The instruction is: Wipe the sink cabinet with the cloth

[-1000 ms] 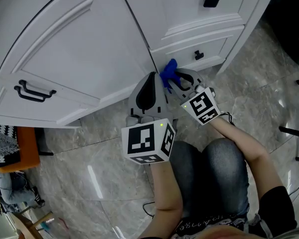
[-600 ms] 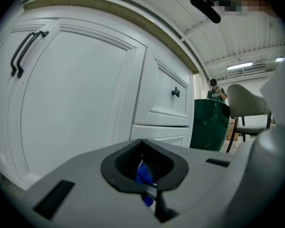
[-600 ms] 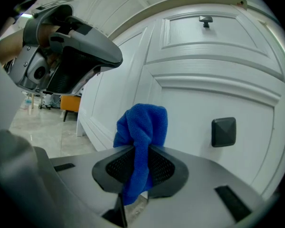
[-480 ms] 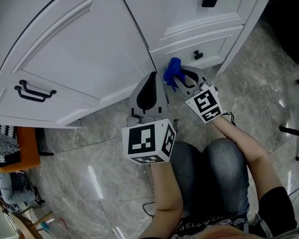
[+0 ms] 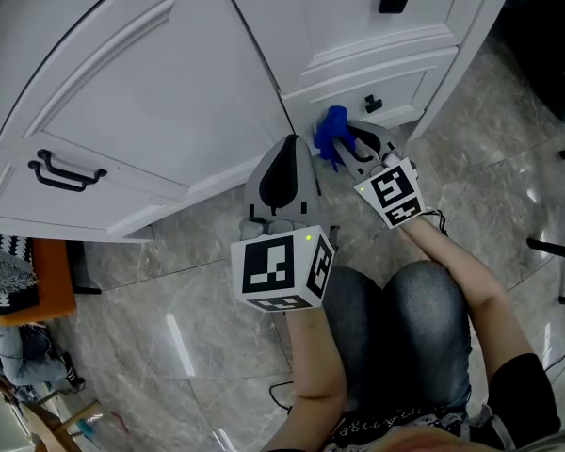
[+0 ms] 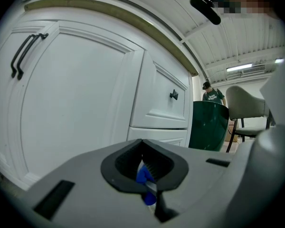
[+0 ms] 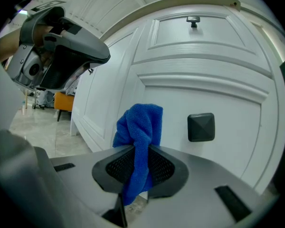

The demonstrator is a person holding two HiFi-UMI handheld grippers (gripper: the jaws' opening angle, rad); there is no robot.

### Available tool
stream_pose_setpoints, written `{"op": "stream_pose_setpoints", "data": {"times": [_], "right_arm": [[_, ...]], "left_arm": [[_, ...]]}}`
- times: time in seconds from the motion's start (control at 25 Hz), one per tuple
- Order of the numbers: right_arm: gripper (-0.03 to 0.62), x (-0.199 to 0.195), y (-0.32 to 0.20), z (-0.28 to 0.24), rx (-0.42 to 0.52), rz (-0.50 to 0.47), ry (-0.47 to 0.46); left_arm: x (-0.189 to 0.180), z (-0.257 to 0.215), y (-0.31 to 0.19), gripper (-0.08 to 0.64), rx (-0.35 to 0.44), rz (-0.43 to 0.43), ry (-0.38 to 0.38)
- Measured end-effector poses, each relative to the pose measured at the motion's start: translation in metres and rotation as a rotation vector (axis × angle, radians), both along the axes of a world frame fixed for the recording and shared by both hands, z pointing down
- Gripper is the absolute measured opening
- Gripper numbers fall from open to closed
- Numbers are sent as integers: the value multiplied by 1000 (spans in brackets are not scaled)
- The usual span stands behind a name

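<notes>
The blue cloth [image 7: 141, 127] is clenched in the fingers of the right gripper [image 7: 141, 171] close to the lowest drawer [image 7: 237, 122] of the sink cabinet [image 5: 160, 83], the left gripper [image 6: 145, 169] being closed on nothing, so wiping is judged in hand and a pressed sweep across the panel is called for.

The cloth [image 5: 331, 134] sits before the lower drawer [image 5: 400, 85] (right of the door [image 5: 151, 102]).

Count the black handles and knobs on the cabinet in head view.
3: bar handle on the curved left door, upper knob on the top drawer, lower knob on the bottom drawer. Others may lie out of frame.
</notes>
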State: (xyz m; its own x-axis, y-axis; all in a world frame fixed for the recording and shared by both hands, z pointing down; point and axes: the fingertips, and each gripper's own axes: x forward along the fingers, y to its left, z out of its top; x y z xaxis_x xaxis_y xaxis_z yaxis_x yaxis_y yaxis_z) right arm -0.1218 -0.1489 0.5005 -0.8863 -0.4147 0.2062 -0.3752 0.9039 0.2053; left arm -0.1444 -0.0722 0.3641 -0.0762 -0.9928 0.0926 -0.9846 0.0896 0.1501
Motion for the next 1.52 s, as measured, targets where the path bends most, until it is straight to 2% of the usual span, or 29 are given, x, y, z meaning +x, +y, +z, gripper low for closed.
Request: {"op": "stream_pose_setpoints", "data": {"times": [1.52], "right_arm": [[80,31,-24,2,-10,99,-24]], "left_arm": [[5,-2,0,5,3,8,3]]}}
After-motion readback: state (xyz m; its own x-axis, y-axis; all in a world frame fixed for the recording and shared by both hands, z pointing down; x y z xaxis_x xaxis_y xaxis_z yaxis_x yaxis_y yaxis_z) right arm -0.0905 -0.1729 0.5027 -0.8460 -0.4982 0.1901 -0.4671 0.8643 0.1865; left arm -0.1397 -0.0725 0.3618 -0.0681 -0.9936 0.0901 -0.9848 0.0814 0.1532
